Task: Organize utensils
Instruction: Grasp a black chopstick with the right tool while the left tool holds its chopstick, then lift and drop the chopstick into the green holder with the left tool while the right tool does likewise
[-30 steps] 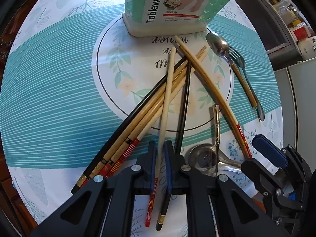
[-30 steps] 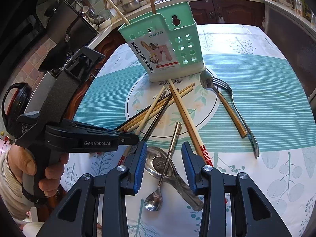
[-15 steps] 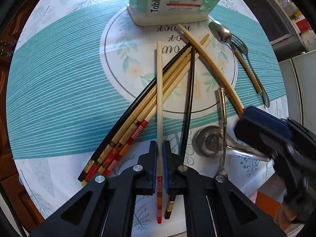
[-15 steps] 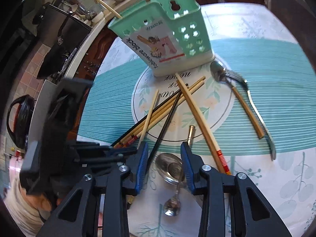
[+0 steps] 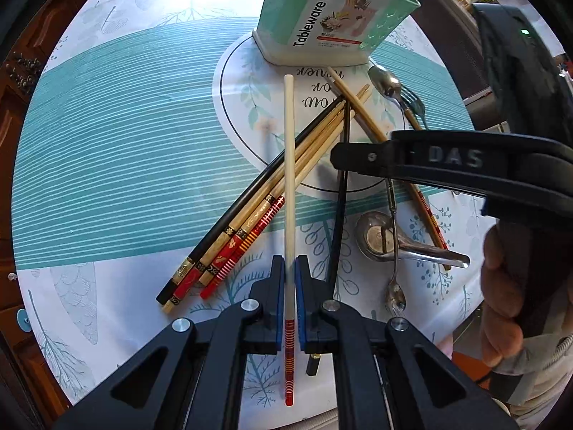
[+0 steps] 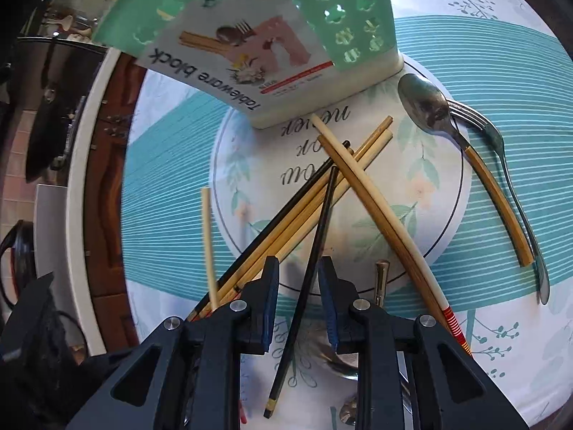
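Cream chopstick (image 5: 289,179) clamped in left gripper (image 5: 290,299); right gripper (image 6: 298,299) parted, straddling black chopstick (image 6: 311,251).

"Tableware block" runs in dark letters up the paper label (image 5: 331,18) on the green holder (image 5: 390,3) in the left wrist view, and there it is again in the right wrist view, same label (image 6: 229,61), upside down here. A small line of print sits over a red bar at the label's foot, too small to read. On the tablecloth (image 5: 118,136), cursive words inside the ring (image 5: 315,86) lie inverted; "never" can be made out in the right wrist view (image 6: 318,114), the rest is partly covered by chopsticks. The right gripper (image 5: 447,161), crossing the left view, carries raised letters "DAS".
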Tool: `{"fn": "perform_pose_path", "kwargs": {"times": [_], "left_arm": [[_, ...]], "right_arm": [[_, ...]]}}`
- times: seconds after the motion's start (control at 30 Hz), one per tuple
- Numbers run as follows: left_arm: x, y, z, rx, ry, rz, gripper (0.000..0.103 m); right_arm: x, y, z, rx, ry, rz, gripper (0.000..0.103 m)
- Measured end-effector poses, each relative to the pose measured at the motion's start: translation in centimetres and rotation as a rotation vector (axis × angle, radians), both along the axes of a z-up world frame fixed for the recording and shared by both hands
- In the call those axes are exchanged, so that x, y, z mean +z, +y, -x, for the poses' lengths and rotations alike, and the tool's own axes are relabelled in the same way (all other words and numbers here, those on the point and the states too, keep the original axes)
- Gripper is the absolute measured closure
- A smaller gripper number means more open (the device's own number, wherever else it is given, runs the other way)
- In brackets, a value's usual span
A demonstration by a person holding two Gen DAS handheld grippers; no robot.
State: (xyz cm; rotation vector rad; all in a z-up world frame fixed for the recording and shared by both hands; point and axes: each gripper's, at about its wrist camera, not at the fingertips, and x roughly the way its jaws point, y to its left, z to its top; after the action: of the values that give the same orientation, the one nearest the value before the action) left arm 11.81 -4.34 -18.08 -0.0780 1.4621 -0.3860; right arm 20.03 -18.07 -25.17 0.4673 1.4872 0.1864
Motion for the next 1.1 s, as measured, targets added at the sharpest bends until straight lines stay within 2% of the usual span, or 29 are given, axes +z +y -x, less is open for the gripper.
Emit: {"fn": "perform_pose_path", "kwargs": {"times": [0.13,0.27,0.43,0.57,0.7,0.73,0.93,1.1], "left_arm": [[0.2,1.1,0.2,-0.006,-0.012,0.026,0.099],[0.2,2.0,0.5,-0.006,-0.018,0.051,0.099],[1.1,2.9,0.9,-0.008,-0.05,0.066,0.099],[2.4,3.4,1.5,-0.006,-0.09,0.066,0.099],[3.7,3.6,2.1,-0.008,-0.156,0.04,0.099],[4.0,3.1,2.1,-0.006,-0.167,0.041,0.099],[6.0,3.3,2.7,0.018,-0.256,0.076,0.099],[8.4,3.3,2.8,0.047,-0.352,0.094,0.1]], "right_arm": [[-0.9,1.6,-0.2,0.014,0.021,0.057,0.085],[-0.9,3.2,-0.4,0.039,0.002,0.161,0.094],[-0.7,5.7,-0.3,0.104,-0.021,0.287,0.095],[-0.7,5.5,0.1,0.077,-0.003,0.181,0.098],[0.3,4.8,1.6,0.044,-0.06,0.097,0.098],[0.7,4.5,2.1,0.034,-0.097,0.048,0.098],[2.3,3.5,4.5,0.021,-0.254,-0.084,0.098],[5.2,2.5,6.7,0.045,-0.397,-0.099,0.098]]}}
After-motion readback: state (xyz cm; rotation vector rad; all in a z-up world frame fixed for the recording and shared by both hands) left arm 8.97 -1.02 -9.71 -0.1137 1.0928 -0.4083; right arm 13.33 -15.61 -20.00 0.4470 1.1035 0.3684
